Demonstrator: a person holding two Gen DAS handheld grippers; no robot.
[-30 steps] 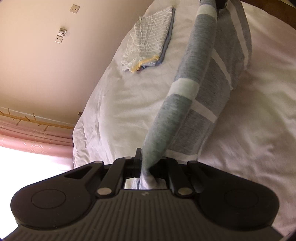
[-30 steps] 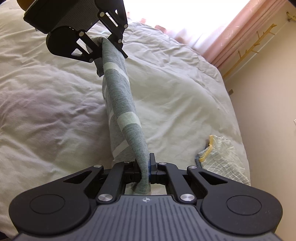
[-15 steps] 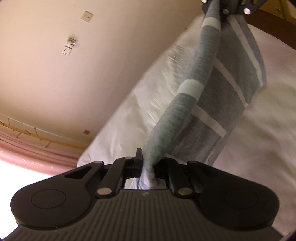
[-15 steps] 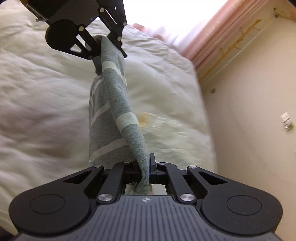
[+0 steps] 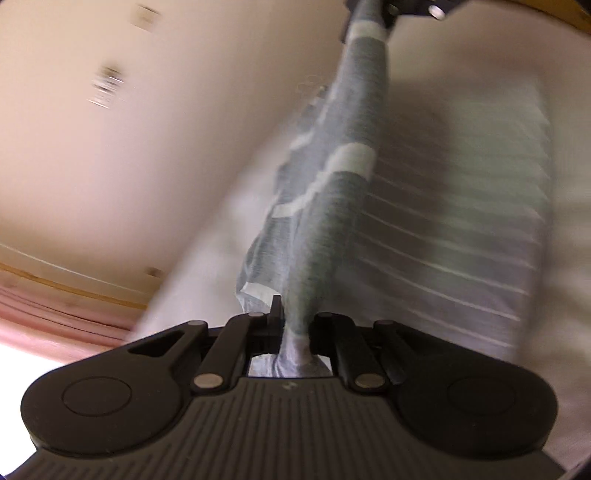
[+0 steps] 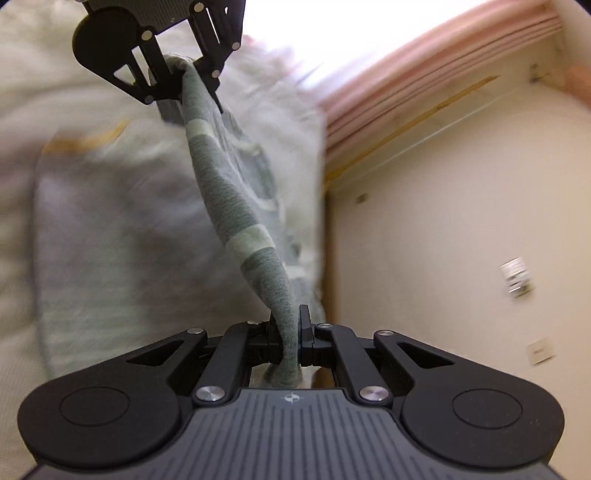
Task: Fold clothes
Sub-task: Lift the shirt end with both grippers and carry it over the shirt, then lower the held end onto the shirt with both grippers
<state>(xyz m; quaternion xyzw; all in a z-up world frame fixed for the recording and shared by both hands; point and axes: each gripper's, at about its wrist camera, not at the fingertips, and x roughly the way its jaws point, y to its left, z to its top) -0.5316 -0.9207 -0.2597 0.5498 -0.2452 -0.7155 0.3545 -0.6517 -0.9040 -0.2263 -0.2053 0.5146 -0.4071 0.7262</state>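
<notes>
Low in the left wrist view, the left gripper (image 5: 295,328) has its jaws pinched tight on one end of a grey garment with pale stripes (image 5: 332,221). From there the cloth runs as a bunched rope up the middle of the frame to the top edge, where the right gripper (image 5: 373,18) clamps its other end. In the right wrist view the same garment (image 6: 236,206) rises from the right gripper (image 6: 291,332) at lower centre, jaws closed on it, to the left gripper (image 6: 184,79) at the upper left. Loose folds hang beside the taut edge. Behind it, blurred, a folded pale striped piece (image 5: 480,240) lies on the white bed (image 6: 37,92). Farther off stand a cream wall (image 6: 461,221) and pink curtains (image 6: 424,66).
</notes>
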